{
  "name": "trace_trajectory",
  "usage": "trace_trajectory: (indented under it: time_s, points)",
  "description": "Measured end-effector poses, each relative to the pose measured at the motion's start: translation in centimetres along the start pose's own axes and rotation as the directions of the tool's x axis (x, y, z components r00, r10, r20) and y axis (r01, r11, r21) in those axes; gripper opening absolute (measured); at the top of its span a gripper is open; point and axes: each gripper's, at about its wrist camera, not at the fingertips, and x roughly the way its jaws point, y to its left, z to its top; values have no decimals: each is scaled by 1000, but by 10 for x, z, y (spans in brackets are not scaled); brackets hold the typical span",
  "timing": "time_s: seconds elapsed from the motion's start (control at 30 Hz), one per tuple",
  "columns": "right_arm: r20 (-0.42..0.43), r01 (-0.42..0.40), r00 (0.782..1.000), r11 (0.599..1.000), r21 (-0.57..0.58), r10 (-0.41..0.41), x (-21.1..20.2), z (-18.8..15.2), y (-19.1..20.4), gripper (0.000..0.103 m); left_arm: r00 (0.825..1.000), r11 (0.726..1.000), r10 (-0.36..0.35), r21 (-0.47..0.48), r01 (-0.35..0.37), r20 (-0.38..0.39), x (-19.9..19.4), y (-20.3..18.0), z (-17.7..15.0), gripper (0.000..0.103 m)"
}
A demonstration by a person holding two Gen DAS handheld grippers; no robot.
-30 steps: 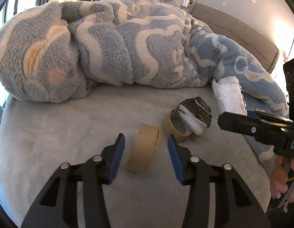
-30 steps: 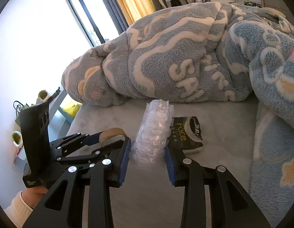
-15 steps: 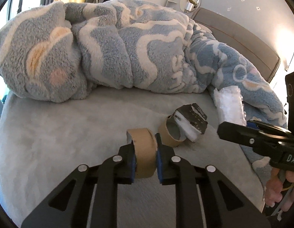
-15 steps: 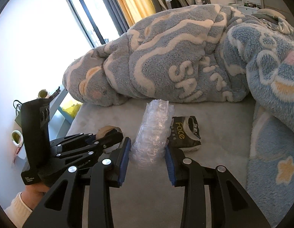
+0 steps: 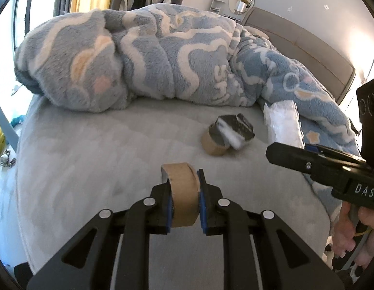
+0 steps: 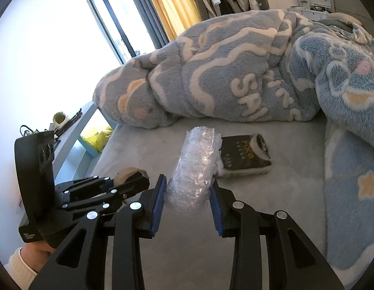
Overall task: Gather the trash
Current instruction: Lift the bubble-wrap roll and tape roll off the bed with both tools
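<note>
Cardboard ring (image 5: 183,191) sits clamped flat between our left gripper (image 5: 183,199) pads, lifted just off the grey bed (image 5: 90,149). Our right gripper (image 6: 188,203) straddles the bubble wrap (image 6: 195,169) with its pads apart, at most brushing the sides. To close well, we judge we should squeeze slowly, since the wrap will crush and could slip. A second ring (image 5: 212,142) and a black packet (image 6: 243,155) lie beyond. We see no bin or bag for trash in either view.
</note>
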Motion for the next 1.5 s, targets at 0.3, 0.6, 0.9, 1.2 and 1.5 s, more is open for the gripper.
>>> trace_trajectory:
  time_s: [0.3,0.6,0.9,1.2,1.5]
  points:
    - [15,-20,1000,1000,-4,20,-16,-22,35,35,1000,1000,18,20,-18,-9,-41,-1,-32,19]
    - [17,-38,999,999,-9,39,-22,-43,70,35,999,1000,23,15,-22,-37,-70,6,-62,19]
    - [2,-56,998,998,-30,56,-17,-60,102,35,998,999,50,-15,-50,-30,-99,24,-77,19]
    - [-8,-87,996,995,-57,86,-6,-64,134,35,995,994,99,-52,-100,-27,-121,59,-88,19]
    - [-38,-126,992,987,-96,123,18,-61,175,35,991,985,129,-113,-133,-41,-140,108,-101,19]
